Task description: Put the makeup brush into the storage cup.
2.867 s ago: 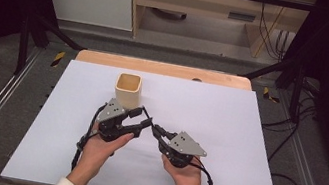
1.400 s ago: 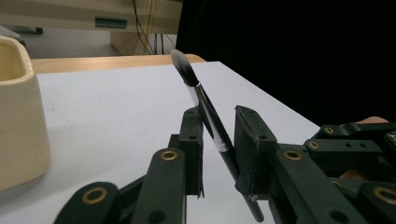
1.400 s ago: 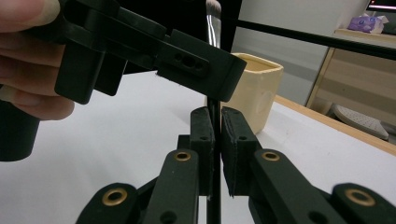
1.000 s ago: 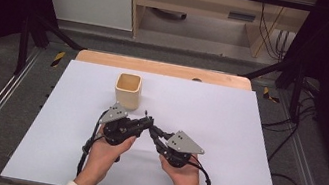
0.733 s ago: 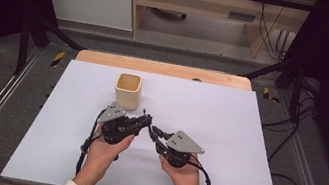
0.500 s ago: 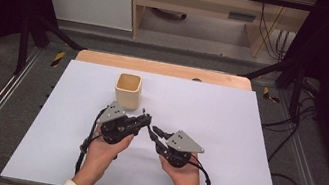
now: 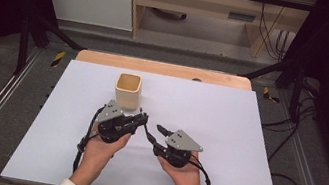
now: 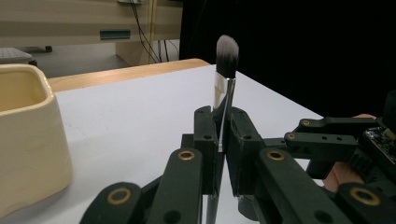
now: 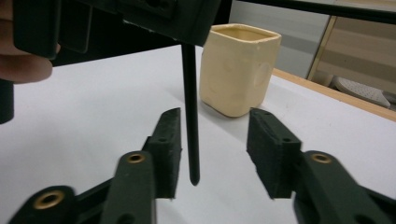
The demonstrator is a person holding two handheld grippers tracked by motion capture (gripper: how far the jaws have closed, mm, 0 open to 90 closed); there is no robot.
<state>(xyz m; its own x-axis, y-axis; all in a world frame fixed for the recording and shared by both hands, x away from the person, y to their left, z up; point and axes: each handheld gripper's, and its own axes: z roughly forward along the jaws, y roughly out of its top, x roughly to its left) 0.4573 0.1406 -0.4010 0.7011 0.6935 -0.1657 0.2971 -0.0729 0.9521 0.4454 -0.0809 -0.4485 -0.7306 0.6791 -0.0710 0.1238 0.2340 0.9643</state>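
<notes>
Between my left gripper's [image 8: 219,163] jaws a makeup brush [image 8: 226,79] is clamped tight at its metal collar, bristles up and standing almost upright, a little tilted. In the right gripper view its black handle [image 9: 190,116] hangs down from that gripper with the tip clear of the table. My right gripper [image 9: 215,154] has its jaws on either side of that handle; they have just been opening, and now both pads stand apart from it, so this side has let go. The handle sits closer to the jaw that shows on the left in that view.

From above, the left gripper [image 7: 140,119] and right gripper [image 7: 157,137] meet tip to tip near the middle of the white table [image 7: 246,136], my left hand [image 7: 99,150] and right hand [image 7: 185,169] behind them.

A cream square cup [image 7: 127,90] stands upright just beyond the left gripper, near it but not touching, open at the top. The wooden edge [image 7: 166,69] of the table runs along the far side behind the cup.
</notes>
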